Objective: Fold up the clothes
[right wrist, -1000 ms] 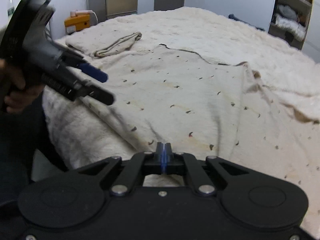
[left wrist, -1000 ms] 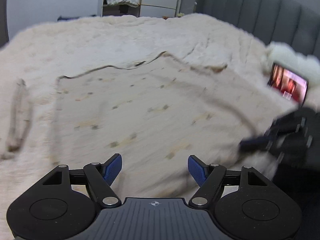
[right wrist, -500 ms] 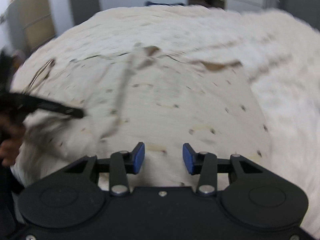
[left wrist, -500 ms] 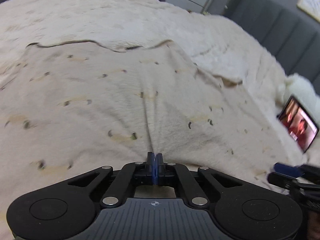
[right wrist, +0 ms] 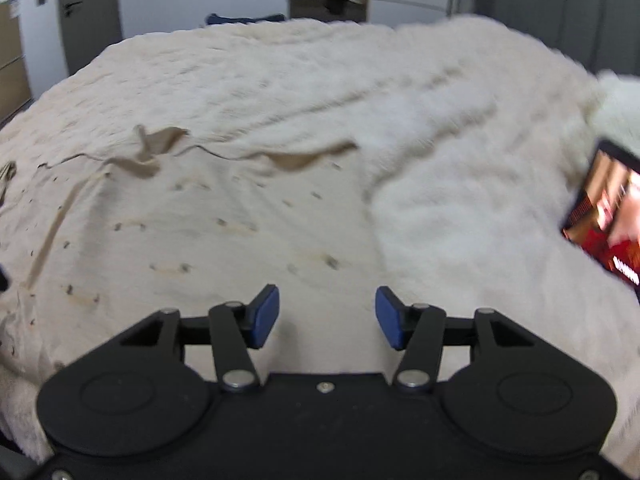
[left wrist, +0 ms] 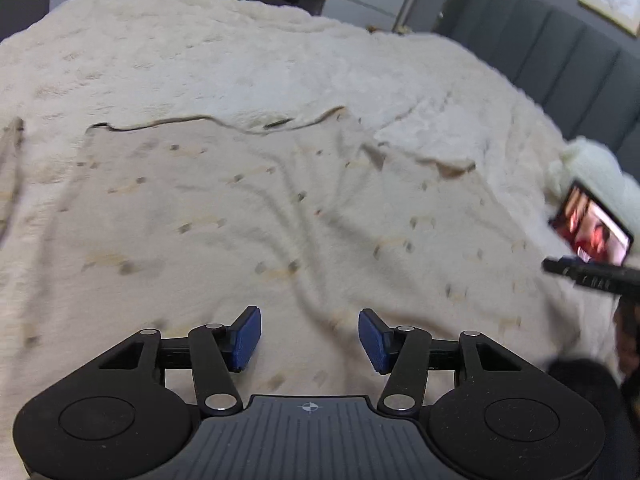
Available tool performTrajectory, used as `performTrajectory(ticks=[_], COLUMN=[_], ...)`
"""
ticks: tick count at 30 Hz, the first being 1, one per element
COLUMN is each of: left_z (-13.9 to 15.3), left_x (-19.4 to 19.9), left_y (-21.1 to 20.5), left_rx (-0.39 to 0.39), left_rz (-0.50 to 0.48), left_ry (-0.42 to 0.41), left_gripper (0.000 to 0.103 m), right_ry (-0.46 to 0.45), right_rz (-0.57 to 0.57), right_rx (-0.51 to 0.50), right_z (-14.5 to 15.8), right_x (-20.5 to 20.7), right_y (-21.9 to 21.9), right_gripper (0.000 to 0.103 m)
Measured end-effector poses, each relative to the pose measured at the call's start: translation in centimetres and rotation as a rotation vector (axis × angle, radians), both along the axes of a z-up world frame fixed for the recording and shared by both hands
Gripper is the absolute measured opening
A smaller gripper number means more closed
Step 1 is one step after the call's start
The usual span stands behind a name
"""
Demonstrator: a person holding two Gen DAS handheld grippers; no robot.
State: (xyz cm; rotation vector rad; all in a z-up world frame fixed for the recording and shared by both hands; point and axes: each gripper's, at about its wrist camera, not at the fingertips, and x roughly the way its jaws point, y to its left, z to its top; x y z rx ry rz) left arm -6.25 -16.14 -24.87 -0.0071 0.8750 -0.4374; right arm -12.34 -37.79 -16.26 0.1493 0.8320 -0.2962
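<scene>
Both grippers, left [left wrist: 310, 338] and right [right wrist: 327, 316], are opening empty above the spread cloth [left wrist: 248, 216]; a phone [right wrist: 608, 224] is lying far right.

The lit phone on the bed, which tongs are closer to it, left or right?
Right. The phone lies just right of the right tongs, large in their view. The left tongs sit farther left over the spotted garment. Both are opening with nothing between them.
</scene>
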Motion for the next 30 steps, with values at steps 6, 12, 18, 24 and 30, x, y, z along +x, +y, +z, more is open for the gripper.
performTrajectory(ticks=[6, 12, 18, 24, 30], left_z=[-1.2, -4.4, -2.5, -0.9, -2.1], left_x=[-3.1, -2.8, -3.0, -4.4, -5.3], left_y=[5.4, 3.8, 9.6, 13.9, 11.3], left_rx=[0.102, 0.197, 0.211, 0.09, -0.073], left_rz=[0.154, 0.128, 0.285, 0.263, 0.258], left_ry=[-0.045, -0.109, -0.134, -0.002, 0.033], left_gripper=[0.05, 0.0, 0.0, 0.054, 0.067], right_ry=[0.026, 0.067, 0.102, 0.13, 0.141], right_rz=[-0.02, 0.103, 0.116, 0.144, 0.166], right_rx=[0.165, 0.063, -0.1, -0.166, -0.168], right_z=[-1.7, -1.8, -1.9, -1.6, -2.1], right_x=[-3.0, -1.4, -1.7, -1.3, -1.3], right_y=[-0.5, 2.3, 2.7, 4.6, 5.3], right_gripper=[0.054, 0.007, 0.005, 0.022, 0.023])
